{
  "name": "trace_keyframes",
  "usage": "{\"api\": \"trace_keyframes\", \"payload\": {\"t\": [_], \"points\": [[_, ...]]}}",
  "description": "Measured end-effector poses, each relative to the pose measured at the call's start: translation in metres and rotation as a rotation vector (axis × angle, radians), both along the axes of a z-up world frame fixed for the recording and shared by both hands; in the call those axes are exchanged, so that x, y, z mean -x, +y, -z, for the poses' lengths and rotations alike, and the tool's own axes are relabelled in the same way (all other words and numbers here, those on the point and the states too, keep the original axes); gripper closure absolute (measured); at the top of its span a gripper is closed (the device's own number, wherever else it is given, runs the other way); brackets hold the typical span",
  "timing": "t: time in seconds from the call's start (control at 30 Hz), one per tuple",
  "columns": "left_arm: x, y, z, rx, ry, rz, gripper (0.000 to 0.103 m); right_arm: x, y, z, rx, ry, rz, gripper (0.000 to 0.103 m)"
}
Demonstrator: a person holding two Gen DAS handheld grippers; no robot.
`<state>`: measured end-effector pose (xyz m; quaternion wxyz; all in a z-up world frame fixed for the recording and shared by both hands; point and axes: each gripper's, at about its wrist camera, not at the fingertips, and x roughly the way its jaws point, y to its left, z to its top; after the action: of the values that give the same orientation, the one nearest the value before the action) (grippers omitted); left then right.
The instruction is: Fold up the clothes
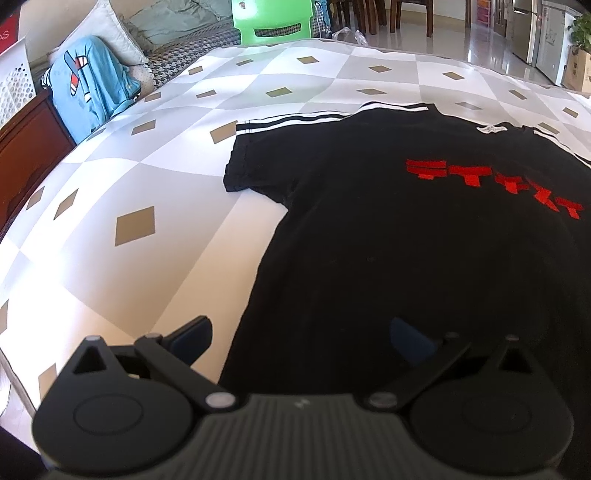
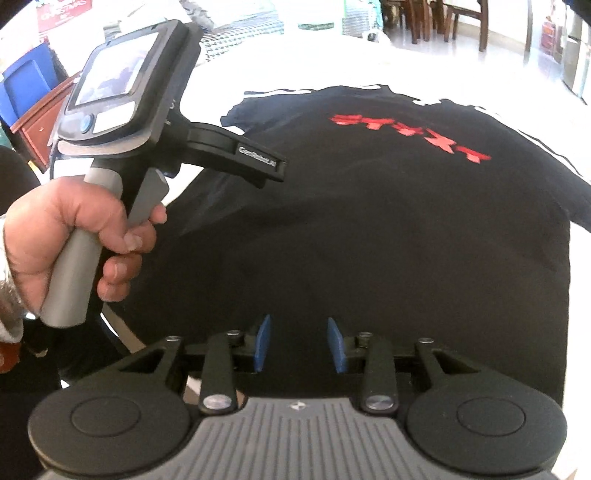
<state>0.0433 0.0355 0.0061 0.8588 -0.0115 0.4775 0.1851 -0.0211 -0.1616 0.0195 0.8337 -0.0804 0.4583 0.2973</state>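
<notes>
Checked tablecloth, perhaps dining room

T-shirt: black, red blocky print on chest, white stripes along shoulders & sleeve. Table cover: white/grey diamond check w/ small tan diamonds. Far left: light-blue garment w/ red-white marks; far centre: bright green chair. Both grippers black w/ blue pads; left gripper's handle grey.

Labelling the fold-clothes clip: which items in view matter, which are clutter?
Job:
black T-shirt, spread flat
left gripper, open
right gripper, open
checkered tabletop

Clutter:
blue garment
green plastic chair
white basket
wooden chairs
</notes>
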Motion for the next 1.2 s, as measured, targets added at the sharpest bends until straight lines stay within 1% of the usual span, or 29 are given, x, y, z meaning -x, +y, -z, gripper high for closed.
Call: {"api": "trace_keyframes", "payload": {"t": [0.13, 0.23, 0.33, 0.47, 0.57, 0.63, 0.67, 0.73, 0.77, 0.8, 0.87, 0.97, 1.03, 1.07, 1.13, 1.2], "points": [[0.002, 0.006, 0.000, 0.012, -0.001, 0.005, 0.000, -0.003, 0.012, 0.008, 0.037, -0.015, -0.024, 0.064], [0.004, 0.011, 0.003, 0.026, 0.008, 0.016, 0.000, -0.002, 0.021, 0.017, 0.101, -0.017, -0.057, 0.062], [0.005, 0.016, 0.007, 0.030, 0.028, 0.020, 0.000, 0.002, 0.029, 0.020, 0.147, -0.039, -0.115, 0.056], [0.008, 0.026, 0.011, 0.054, 0.037, -0.006, 0.000, 0.014, 0.036, 0.021, 0.205, -0.069, -0.200, 0.054], [0.010, 0.034, 0.010, 0.046, 0.040, -0.043, 0.000, 0.013, 0.033, 0.020, 0.207, -0.042, -0.211, 0.053], [0.011, 0.038, 0.010, 0.038, 0.040, -0.065, 0.000, 0.015, 0.031, 0.019, 0.221, -0.041, -0.229, 0.053], [0.011, 0.040, 0.009, 0.027, 0.040, -0.078, 0.000, 0.016, 0.031, 0.019, 0.227, -0.043, -0.237, 0.053], [0.013, 0.044, 0.007, -0.022, 0.045, -0.109, 0.000, 0.017, 0.030, 0.019, 0.234, -0.045, -0.246, 0.053], [0.013, 0.046, 0.007, -0.031, 0.047, -0.123, 0.000, 0.016, 0.030, 0.019, 0.234, -0.044, -0.247, 0.053], [0.014, 0.049, 0.006, -0.024, 0.047, -0.136, 0.000, 0.016, 0.030, 0.018, 0.230, -0.045, -0.240, 0.053], [0.015, 0.054, 0.004, -0.010, 0.046, -0.162, 0.000, 0.013, 0.029, 0.014, 0.210, -0.057, -0.206, 0.053], [0.016, 0.060, 0.004, -0.039, 0.055, -0.202, 0.000, 0.012, 0.026, 0.003, 0.137, -0.093, -0.173, 0.054], [0.017, 0.063, 0.004, -0.059, 0.065, -0.221, 0.000, 0.011, 0.029, 0.000, 0.087, -0.101, -0.181, 0.053], [0.018, 0.065, 0.004, -0.058, 0.065, -0.228, 0.000, 0.012, 0.032, 0.002, 0.081, -0.101, -0.196, 0.053], [0.018, 0.066, 0.004, -0.057, 0.063, -0.235, 0.000, 0.015, 0.041, 0.007, 0.108, -0.112, -0.226, 0.054], [0.019, 0.067, 0.002, -0.075, 0.059, -0.243, 0.000, 0.020, 0.051, 0.014, 0.159, -0.142, -0.256, 0.054]]}}
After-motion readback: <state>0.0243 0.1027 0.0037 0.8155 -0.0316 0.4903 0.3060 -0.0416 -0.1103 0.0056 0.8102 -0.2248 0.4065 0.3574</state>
